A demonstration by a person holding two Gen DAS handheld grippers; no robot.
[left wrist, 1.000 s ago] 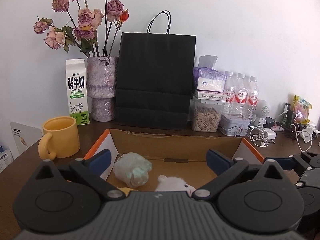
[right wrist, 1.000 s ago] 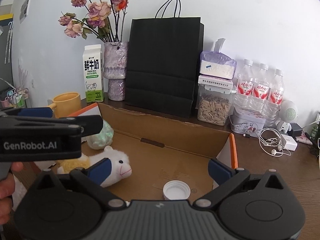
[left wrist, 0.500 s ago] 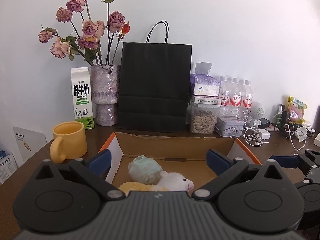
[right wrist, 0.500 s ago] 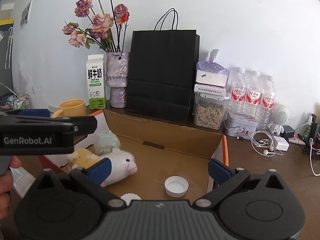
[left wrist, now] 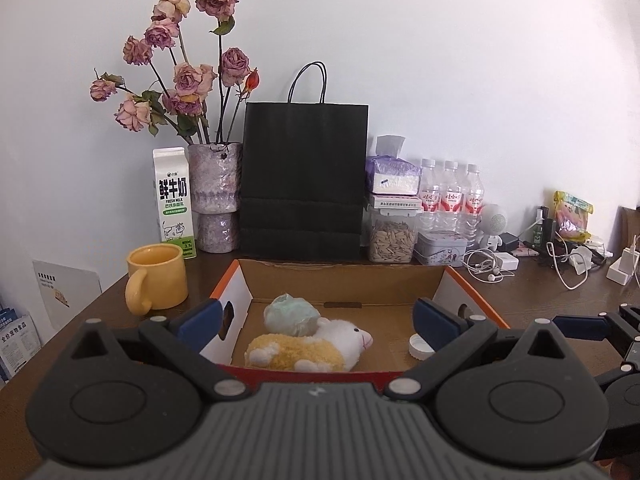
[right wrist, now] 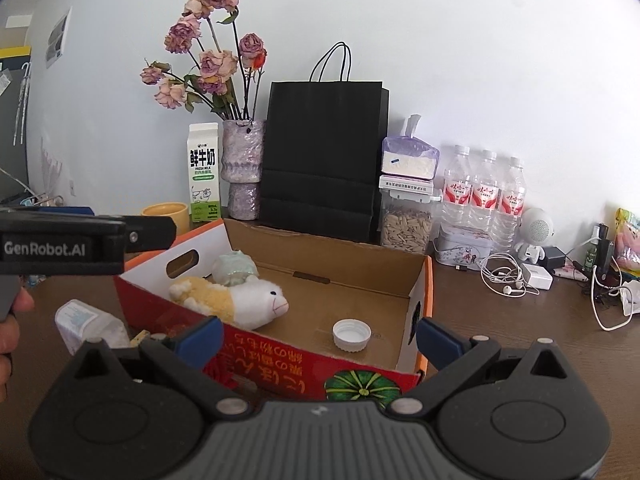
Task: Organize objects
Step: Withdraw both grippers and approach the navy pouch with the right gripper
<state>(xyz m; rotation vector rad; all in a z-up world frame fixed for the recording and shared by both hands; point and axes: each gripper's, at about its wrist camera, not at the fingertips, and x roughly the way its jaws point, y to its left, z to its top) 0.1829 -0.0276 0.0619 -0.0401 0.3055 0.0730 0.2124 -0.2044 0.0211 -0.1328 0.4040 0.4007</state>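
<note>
A: Left hand-held gripper (left wrist: 316, 322) spread wide, nothing between the blue pads, hovering at the near edge of the cardboard box (left wrist: 344, 276). Same for the right hand-held gripper (right wrist: 318, 336): spread wide, empty, just outside the box's red printed front wall.

B: Contents of the box?

A: Plush sheep (left wrist: 308, 346) lying on its side at the left half of the box floor, white head pointing right. Pale green crumpled bundle (left wrist: 291, 315) right behind it, touching. White bottle cap (right wrist: 351, 333) on the floor toward the right wall, open side up, well apart from the sheep.

B: Outside the box?

A: Small clear plastic container (right wrist: 86, 326) on the worktop (right wrist: 520, 340) just left of the box's front corner, only seen from the right wrist. Yellow mug (left wrist: 158, 282) left of the box, handle toward the camera. Behind the box, along the wall: milk carton (left wrist: 174, 202), vase of dried roses (left wrist: 214, 196), black paper bag (left wrist: 304, 178), jar of seeds (left wrist: 392, 238) with tissue pack on top, three water bottles (right wrist: 484, 192). Earphones (right wrist: 504, 276) and chargers on the right side.

B: Person?

A: Fingers (right wrist: 10, 320) at the left edge of the right-wrist view, gripping the left tool's handle.
</note>
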